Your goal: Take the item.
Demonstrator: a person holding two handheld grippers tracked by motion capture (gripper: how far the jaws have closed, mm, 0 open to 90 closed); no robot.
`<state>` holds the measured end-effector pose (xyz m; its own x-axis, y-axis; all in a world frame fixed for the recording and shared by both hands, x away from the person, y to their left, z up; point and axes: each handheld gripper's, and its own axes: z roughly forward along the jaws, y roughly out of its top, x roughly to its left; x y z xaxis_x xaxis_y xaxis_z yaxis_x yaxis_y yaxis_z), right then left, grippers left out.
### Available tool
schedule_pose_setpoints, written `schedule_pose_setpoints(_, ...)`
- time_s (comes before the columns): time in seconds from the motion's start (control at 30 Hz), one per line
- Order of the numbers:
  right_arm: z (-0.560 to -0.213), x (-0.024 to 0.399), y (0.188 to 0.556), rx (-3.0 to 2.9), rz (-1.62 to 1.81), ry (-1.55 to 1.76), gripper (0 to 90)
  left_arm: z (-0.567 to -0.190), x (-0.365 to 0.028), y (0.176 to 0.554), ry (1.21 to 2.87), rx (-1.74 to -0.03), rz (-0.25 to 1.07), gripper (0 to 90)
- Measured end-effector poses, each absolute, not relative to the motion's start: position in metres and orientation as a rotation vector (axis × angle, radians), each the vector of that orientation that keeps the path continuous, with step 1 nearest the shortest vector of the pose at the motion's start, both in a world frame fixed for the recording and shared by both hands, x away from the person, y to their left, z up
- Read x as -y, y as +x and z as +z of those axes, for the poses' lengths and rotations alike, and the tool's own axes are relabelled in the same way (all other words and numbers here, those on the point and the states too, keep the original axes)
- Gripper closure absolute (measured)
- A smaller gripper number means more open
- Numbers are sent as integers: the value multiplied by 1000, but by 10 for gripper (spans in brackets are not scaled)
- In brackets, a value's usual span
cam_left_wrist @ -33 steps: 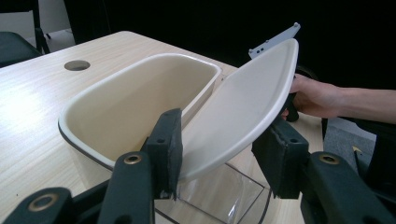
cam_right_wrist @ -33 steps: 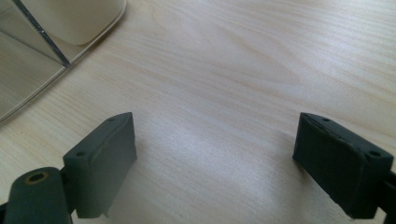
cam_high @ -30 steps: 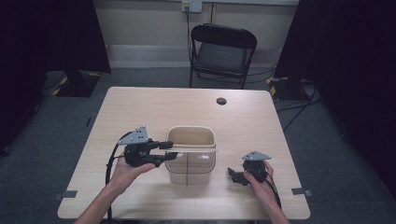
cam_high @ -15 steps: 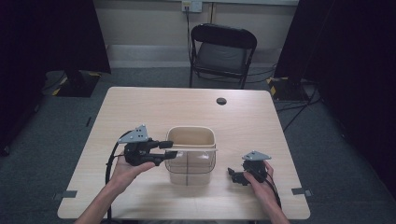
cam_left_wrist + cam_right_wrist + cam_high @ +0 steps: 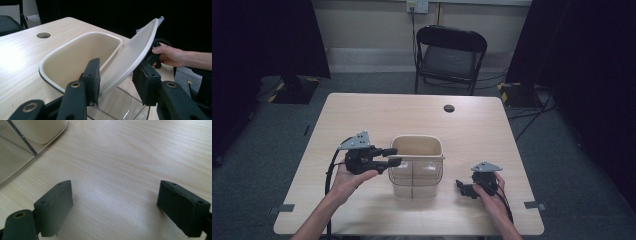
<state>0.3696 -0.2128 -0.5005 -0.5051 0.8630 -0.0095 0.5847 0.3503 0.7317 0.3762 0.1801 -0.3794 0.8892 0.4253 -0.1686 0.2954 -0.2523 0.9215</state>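
Note:
A clear bin with a beige top frame stands mid-table. Its beige swing flap is tilted up on edge. My left gripper reaches level over the bin's left rim. Its jaws have just been closing, and the flap now lies slantwise between the pads, touching both. My right gripper rests low on the table to the right of the bin, held in a hand. It is open with bare wood between its pads. The bin's corner lies ahead of it.
The wooden table has a round cable hole near its far edge. A black folding chair stands beyond the table. Dark curtains hang at both sides. Cables trail from both grippers toward the table's near edge.

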Motion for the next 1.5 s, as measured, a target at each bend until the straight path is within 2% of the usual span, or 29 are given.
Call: schedule_pose_setpoints(1.5, -501, 213, 370, -2223, 960, 1268, 121, -381, -179, 393, 1862, -562, 120, 631)
